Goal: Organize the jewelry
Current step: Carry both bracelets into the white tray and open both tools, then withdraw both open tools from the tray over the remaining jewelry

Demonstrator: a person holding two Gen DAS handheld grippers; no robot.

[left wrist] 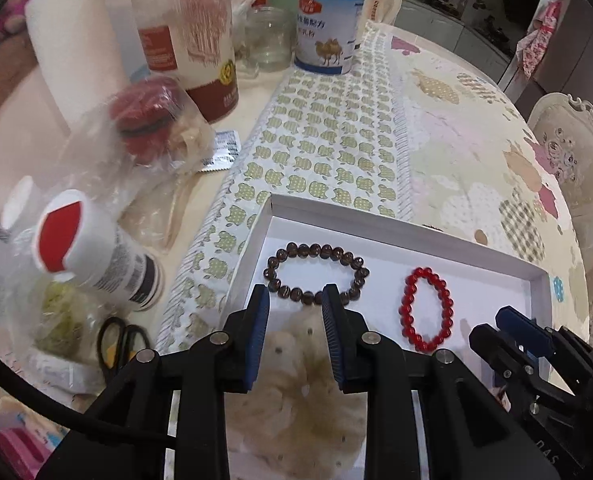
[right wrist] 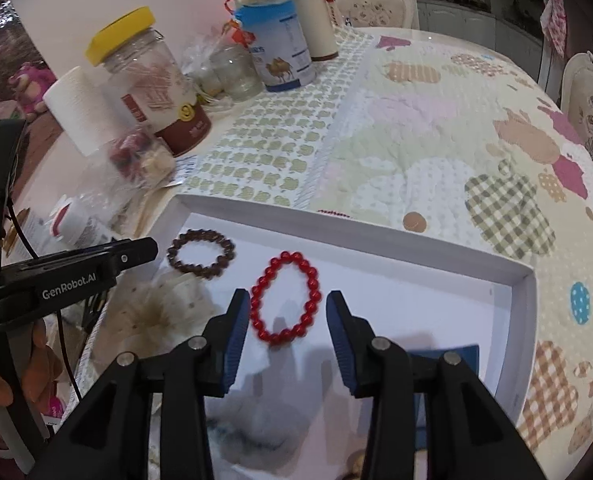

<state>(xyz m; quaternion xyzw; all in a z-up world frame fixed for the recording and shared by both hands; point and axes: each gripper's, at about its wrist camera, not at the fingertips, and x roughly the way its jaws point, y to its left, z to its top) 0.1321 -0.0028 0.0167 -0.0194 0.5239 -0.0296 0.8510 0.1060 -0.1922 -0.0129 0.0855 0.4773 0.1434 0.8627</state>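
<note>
Here the red bracelet (right wrist: pixel 285 298) lies oval, long axis running toward the tray's (right wrist: pixel 528 320) far wall.

We are in a home dining room: a round desk (right wrist: pixel 436 128) under a quilted patchwork cloth, ornate cream chairs (left wrist: pixel 572 152) at the right edge, food jars (right wrist: pixel 144 80) and a milk-powder tin (left wrist: pixel 328 20) crowded at upper left, kitchen cabinets dim behind

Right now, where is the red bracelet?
The red bracelet lies flat in the white tray, right of the brown bracelet. In the right wrist view it sits just ahead of the open right hand-held gripper.
</note>
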